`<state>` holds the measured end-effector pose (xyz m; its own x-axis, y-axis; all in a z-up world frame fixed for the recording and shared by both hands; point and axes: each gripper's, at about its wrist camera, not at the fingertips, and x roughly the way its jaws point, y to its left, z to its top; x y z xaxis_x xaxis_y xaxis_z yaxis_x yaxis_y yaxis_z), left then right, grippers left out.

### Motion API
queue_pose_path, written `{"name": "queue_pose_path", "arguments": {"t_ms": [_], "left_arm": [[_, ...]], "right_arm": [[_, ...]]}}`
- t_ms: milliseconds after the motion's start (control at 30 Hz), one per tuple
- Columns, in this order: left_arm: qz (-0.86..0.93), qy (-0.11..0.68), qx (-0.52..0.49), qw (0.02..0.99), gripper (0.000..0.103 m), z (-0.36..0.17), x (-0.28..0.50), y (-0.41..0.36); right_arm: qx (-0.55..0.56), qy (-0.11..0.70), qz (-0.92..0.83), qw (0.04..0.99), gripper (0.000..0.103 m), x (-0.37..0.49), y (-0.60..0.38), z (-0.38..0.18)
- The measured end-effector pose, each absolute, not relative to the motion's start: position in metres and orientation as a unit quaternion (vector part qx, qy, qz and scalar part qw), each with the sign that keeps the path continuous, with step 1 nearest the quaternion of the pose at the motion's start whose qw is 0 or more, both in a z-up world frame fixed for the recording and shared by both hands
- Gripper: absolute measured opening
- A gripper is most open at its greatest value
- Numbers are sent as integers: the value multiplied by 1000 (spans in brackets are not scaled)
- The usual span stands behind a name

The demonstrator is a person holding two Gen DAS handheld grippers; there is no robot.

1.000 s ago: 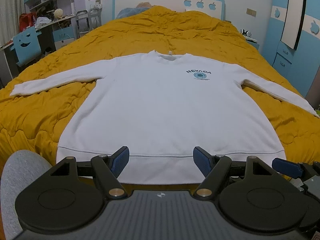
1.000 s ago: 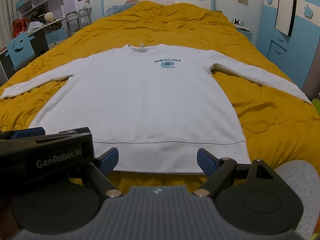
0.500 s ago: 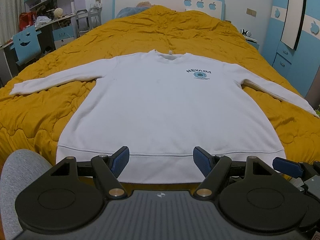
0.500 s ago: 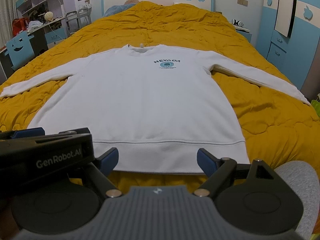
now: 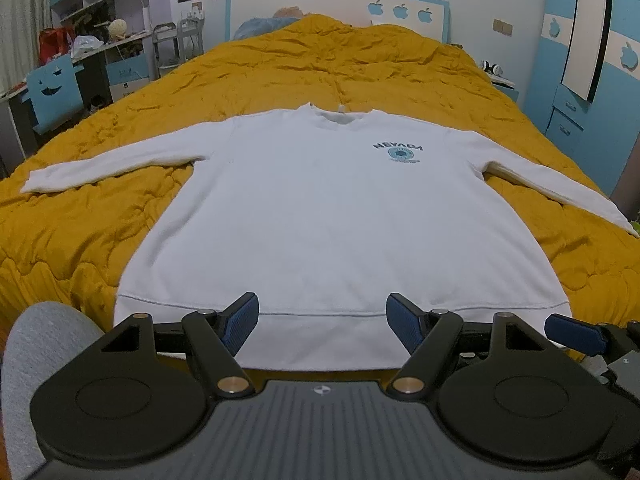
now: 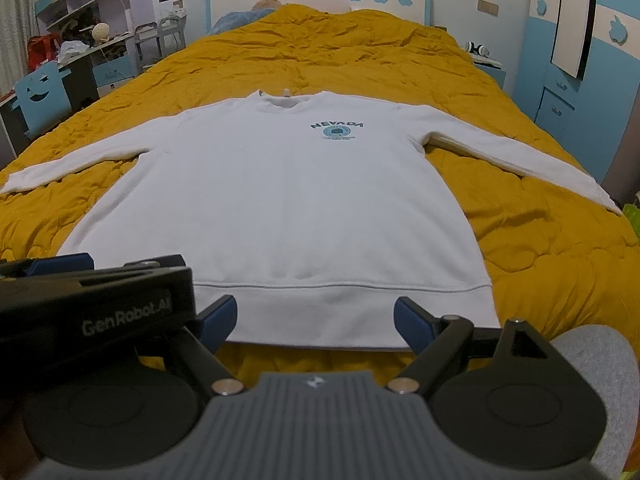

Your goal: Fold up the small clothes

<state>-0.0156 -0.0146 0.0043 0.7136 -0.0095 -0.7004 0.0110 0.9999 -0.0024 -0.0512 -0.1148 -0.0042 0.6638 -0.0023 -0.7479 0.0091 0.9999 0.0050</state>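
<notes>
Mustard quilt [image 5: 280, 80] covers the bed. Left hand-held gripper [image 5: 322, 322] and right hand-held gripper [image 6: 314, 320] hover with fingers spread wide and empty, just short of the hem of the white sweatshirt [image 5: 332, 216] lying flat, sleeves outstretched.

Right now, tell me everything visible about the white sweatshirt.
The white sweatshirt is a soft, thick-looking knit lying flat and face up on the mustard quilt. Both long sleeves are spread outward, the crew neck points toward the headboard, and the ribbed hem is nearest the cameras. A teal NEVADA print sits on the chest. Nothing grips it.
</notes>
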Motion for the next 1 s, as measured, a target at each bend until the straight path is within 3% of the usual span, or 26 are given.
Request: {"name": "queue_pose_path", "arguments": {"t_ms": [500,733,1000], "left_arm": [[35,347,-46,936,86,39,19,41],[70,306,-141,939,86,41,57,137],[151,252,-204,934,82,25,112,266]], "right_arm": [[-6,358,9,934,81,-30,-89,25],[-64,338,15,939,82,-18,-75,23],[-35,374,9,927,82,21,-87,9]]}}
